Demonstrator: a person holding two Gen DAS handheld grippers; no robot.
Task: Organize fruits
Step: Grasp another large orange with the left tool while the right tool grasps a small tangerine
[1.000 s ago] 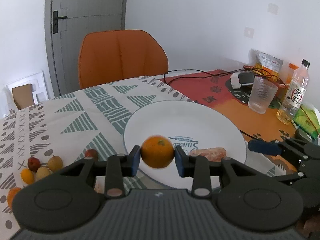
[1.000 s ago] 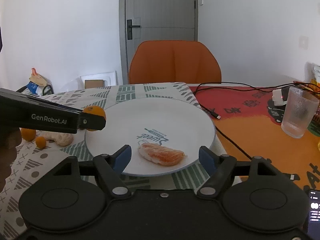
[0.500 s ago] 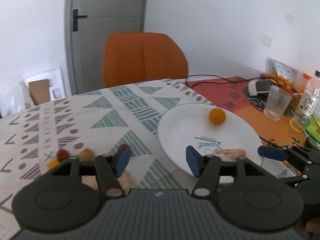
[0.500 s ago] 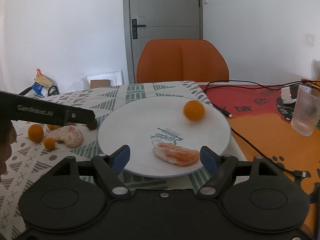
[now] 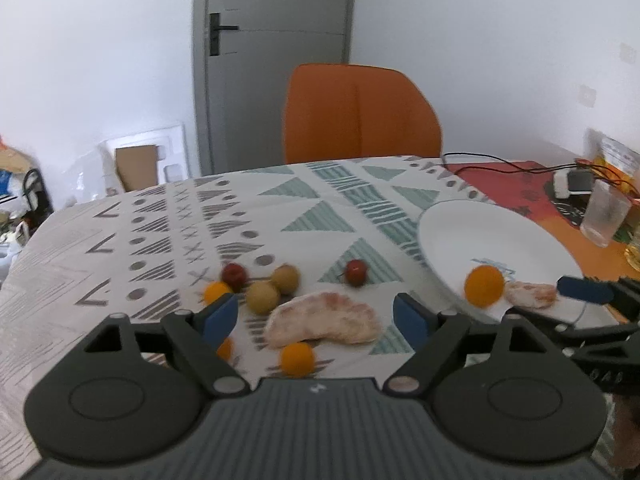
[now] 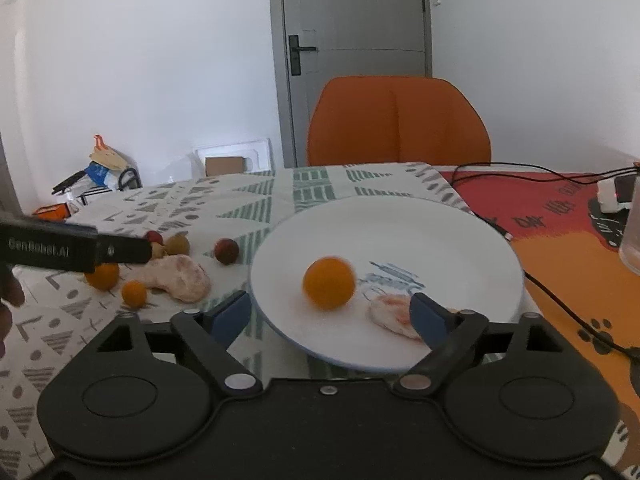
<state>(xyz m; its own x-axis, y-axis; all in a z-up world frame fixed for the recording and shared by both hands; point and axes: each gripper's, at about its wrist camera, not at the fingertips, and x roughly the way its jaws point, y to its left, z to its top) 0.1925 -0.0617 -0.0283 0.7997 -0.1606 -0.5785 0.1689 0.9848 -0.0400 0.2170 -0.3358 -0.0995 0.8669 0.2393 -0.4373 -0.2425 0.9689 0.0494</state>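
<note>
Tablecloth: orange ahead of right tool.

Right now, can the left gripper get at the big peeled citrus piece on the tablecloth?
Probably yes: the left gripper has its jaws open with the big peeled citrus piece right ahead between them; only a small round orange fruit lies nearer.

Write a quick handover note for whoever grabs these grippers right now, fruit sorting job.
Left gripper: open, empty, jaws just opened, over the loose fruit.
Right gripper: open, empty, jaws just widened, at the white plate.
On the plate: one small orange, blurred, maybe not settled, and a peeled segment.
Left on the tablecloth: a larger peeled piece, three small oranges, two red fruits, two yellowish ones.
Next, probably: plate those.
</note>
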